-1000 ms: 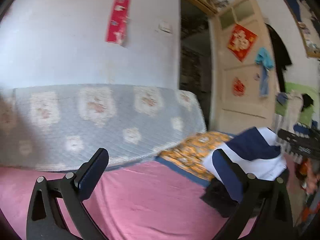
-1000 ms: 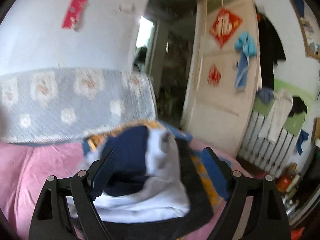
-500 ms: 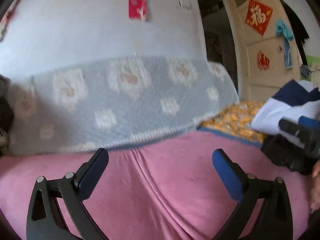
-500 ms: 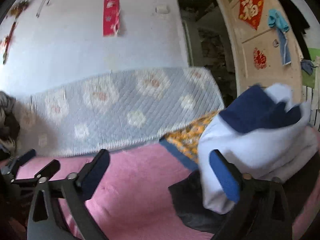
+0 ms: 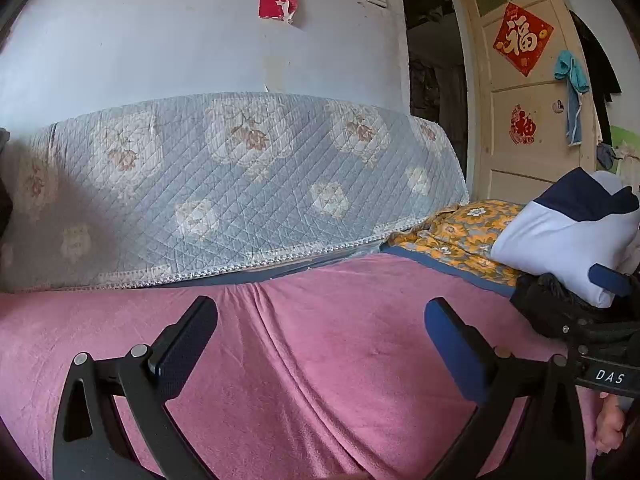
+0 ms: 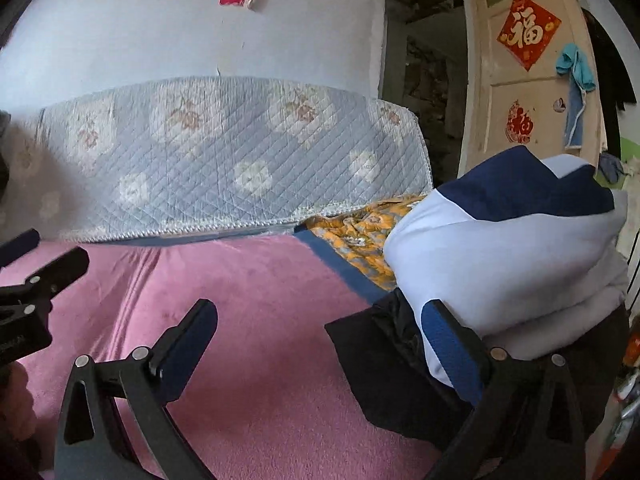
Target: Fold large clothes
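A folded white-and-navy garment (image 6: 500,248) lies on top of a black garment (image 6: 392,364) at the right end of the pink blanket (image 6: 260,300). My right gripper (image 6: 320,328) is open over the blanket just left of that pile, with nothing between its fingers. Its right finger stands in front of the white garment's edge. My left gripper (image 5: 320,332) is open too, low over the bare pink blanket (image 5: 320,360). In the left wrist view the pile (image 5: 560,236) sits far right, and the right gripper's blue pad (image 5: 608,279) shows beside it.
A quilted grey-blue cover (image 5: 240,184) drapes the backrest behind the blanket. An orange floral cloth (image 5: 464,232) lies between backrest and pile. A cream door (image 6: 532,92) with red decorations stands open at the right. A hand (image 5: 608,428) shows at the lower right.
Both grippers came down and swung left toward the pink blanket. The folded pile, between the right gripper's fingers a second ago, now lies to its right. The right jaws stand wider.
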